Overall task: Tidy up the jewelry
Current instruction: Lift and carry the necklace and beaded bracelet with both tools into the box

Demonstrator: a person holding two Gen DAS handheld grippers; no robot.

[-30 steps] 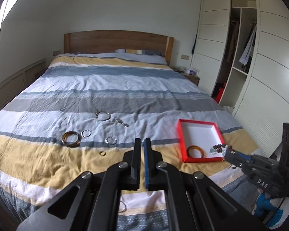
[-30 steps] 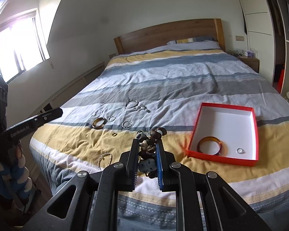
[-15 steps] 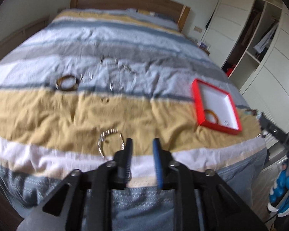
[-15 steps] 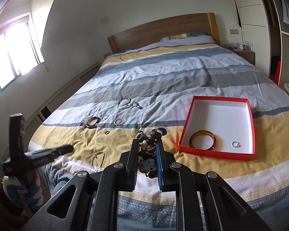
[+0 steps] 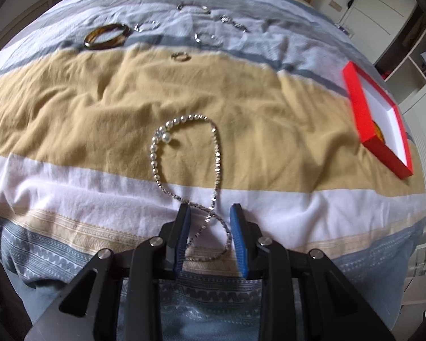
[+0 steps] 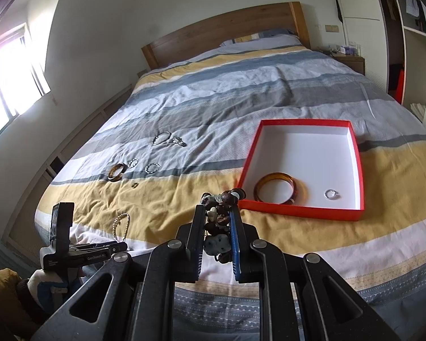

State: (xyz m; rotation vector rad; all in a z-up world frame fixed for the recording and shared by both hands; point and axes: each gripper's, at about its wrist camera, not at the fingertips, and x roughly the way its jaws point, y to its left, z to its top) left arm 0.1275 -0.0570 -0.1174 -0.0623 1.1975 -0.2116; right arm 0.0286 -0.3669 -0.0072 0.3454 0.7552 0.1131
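Left hand-held gripper (image 5: 210,221) spread open, straddling pearl-chain necklace (image 5: 184,153) low centre for pickup; right hand-held gripper (image 6: 216,221) clenched on beaded bracelet (image 6: 220,216), aimed toward red tray (image 6: 298,210).

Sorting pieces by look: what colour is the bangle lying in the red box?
Translucent amber-brown bangle, clearest in the right wrist view.

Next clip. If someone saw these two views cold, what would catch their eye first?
Probably the red tray on the bed's right side, holding an amber bangle and a small ring. Next, the right gripper, shut on a bead bracelet just short of the tray's near edge. In the left view, the silver chain lies looped on the bedspread, its near end between the open left gripper's fingers.
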